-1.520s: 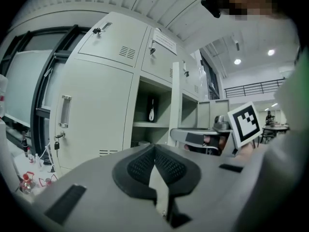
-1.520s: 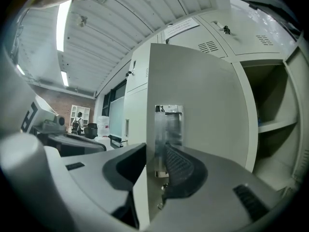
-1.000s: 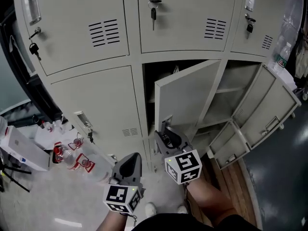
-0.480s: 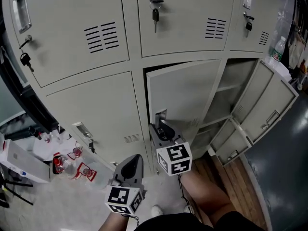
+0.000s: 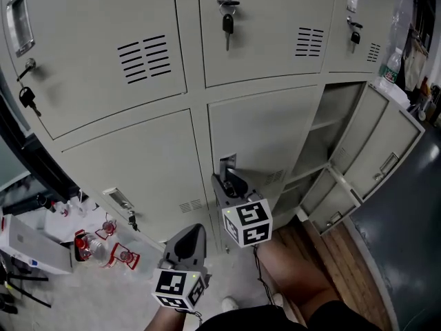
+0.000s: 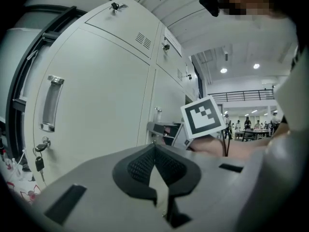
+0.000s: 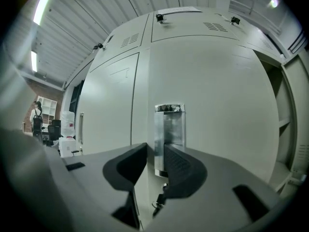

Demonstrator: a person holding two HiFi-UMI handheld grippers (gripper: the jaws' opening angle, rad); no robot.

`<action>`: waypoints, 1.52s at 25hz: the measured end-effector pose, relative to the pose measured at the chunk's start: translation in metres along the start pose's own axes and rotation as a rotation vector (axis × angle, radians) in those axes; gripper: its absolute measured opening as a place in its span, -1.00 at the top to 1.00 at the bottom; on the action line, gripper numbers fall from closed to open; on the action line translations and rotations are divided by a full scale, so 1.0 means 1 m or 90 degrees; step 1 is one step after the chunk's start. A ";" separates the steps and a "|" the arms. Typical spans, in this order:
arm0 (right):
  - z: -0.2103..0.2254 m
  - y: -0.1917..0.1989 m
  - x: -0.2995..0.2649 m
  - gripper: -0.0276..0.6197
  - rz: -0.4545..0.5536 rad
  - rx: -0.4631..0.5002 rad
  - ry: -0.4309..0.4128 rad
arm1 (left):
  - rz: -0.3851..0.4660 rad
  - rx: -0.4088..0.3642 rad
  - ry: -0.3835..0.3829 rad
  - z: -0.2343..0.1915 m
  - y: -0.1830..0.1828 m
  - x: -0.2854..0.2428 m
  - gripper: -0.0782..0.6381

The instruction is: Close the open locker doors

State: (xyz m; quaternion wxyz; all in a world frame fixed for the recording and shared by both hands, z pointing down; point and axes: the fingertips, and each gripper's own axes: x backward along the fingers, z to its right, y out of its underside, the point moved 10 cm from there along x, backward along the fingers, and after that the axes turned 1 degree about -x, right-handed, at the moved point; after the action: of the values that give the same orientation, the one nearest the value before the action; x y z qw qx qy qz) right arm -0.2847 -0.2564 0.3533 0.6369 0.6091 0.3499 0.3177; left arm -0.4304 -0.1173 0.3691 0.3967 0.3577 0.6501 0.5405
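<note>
Nearly flush locker door (image 5: 265, 133); handle (image 7: 169, 134) long axis vertical.

left tool (image 5: 195, 228), right tool (image 5: 224, 178): grey, black pads | marker cubes (image 5: 247, 223): white, black squares | clothing (image 5: 275, 320): seemingly dark

Landmark: middle door (image 5: 258, 143), lower row.

- Handle (image 5: 227, 164) is sitting at the middle door's left edge. The right gripper (image 5: 222, 182) is pointing at it from in front, and the handle is showing in the gap between its jaws.
- Left gripper (image 5: 189, 234) is hanging below and left of the middle door, apart from it.
- Key (image 5: 227, 23) is hanging above the middle door, in the upper door (image 5: 269, 47).
- Bay (image 5: 342, 112) is standing open just right of the middle door, with a shelf (image 5: 322, 125) lying inside.
- Tall door (image 5: 389, 143) is standing out further right; small door (image 5: 337, 209) is standing out below it.
- Left door (image 5: 138, 164) is sitting just left of the middle door.
- Bottles (image 5: 89, 243) are lying on the floor (image 5: 103, 295), below and well left of the middle door, with a box (image 5: 27, 236) lying further left.
</note>
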 end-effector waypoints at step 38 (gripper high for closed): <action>0.038 0.022 0.039 0.39 -0.010 -0.028 -0.025 | -0.025 -0.010 0.073 0.009 0.010 -0.003 0.77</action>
State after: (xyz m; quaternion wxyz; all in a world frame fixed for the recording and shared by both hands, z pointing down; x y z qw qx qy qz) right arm -0.2313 -0.2435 0.3737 0.6593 0.5982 0.3352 0.3083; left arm -0.4204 -0.1150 0.3781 0.3720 0.3100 0.6746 0.5572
